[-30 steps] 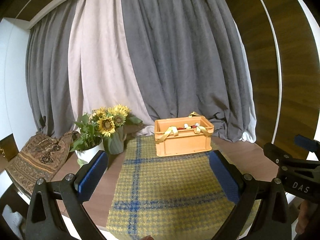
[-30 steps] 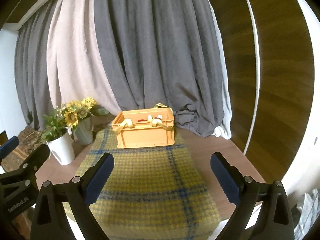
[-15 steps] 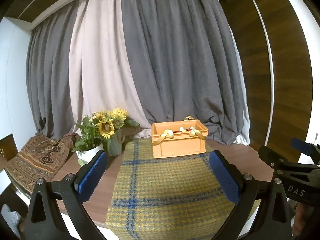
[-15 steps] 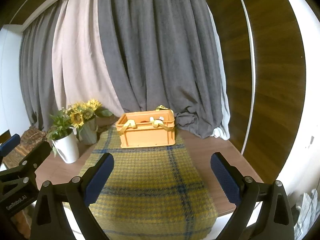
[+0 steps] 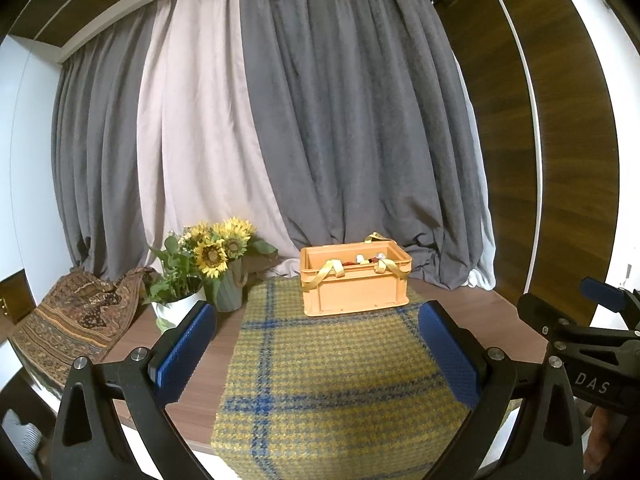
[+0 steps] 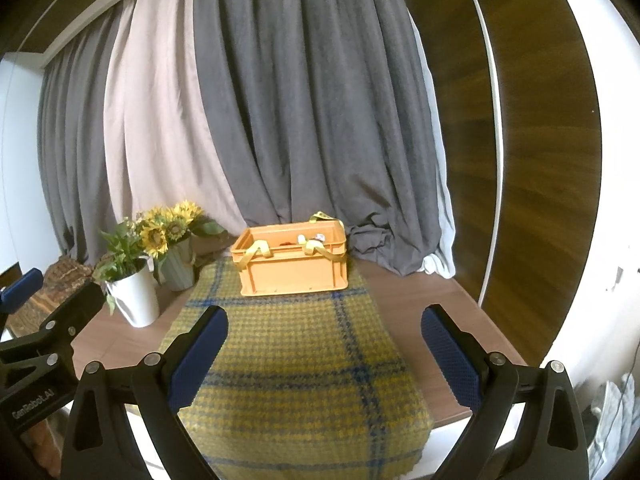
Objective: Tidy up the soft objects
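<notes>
An orange plastic crate stands at the far end of a yellow and blue checked cloth; it also shows in the right wrist view. Yellow straps hang over its rim and small soft items, red and white, peek above it. My left gripper is open and empty, held back above the cloth's near end. My right gripper is open and empty too, beside it on the right and well short of the crate.
Sunflowers in a grey vase and a white plant pot stand left of the cloth. A patterned brown cloth lies at the far left. Grey and pale curtains hang behind the table. A wooden wall panel rises on the right.
Both grippers have drawn back and risen a little, so the crate looks smaller and farther. Both stay open and empty.
</notes>
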Demonstrator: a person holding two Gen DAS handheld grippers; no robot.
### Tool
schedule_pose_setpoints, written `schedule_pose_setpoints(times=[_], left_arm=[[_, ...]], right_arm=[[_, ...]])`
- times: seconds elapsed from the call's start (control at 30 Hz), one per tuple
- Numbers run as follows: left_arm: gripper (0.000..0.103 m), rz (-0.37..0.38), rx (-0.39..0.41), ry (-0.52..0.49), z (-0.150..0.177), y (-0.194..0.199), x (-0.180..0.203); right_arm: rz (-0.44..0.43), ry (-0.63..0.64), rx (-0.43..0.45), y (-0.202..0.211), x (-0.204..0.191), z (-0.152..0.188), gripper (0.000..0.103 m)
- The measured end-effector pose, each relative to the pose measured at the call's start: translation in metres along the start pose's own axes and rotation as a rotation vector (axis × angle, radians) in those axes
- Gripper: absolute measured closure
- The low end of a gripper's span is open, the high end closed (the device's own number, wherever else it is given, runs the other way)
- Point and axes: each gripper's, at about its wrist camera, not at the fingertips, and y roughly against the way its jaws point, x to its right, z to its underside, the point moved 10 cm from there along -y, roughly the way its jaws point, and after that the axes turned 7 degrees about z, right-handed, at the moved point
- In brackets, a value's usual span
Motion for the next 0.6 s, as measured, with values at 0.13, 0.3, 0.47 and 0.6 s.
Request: schedule_pose_setpoints(times=[0.13, 0.3, 0.47, 0.6], left_arm=[[0.0, 0.0, 0.003, -0.003, -0.0006, 0.0026, -0.0001], [0.0, -0.001, 0.006, -0.005, -0.0016, 0.0045, -0.0007], [0.0, -0.001, 0.006, -0.006, -0.0022, 0.0059, -0.0021], [0.0, 0.002, 0.002, -0.004, -0.0018, 0.0059, -0.0026]], right_arm=[[0.0, -0.002, -0.001, 0.0011, 0.0006, 0.0003, 0.004], [-0.001, -0.001, -0.001, 0.0004, 0.001, 0.0002, 0.004], [0.0, -0.002, -0.001, 0.0017, 0.0013, 0.0005, 0.004], [0.002, -0.003, -0.002, 0.0015, 0.0013, 0.0007, 0.004]])
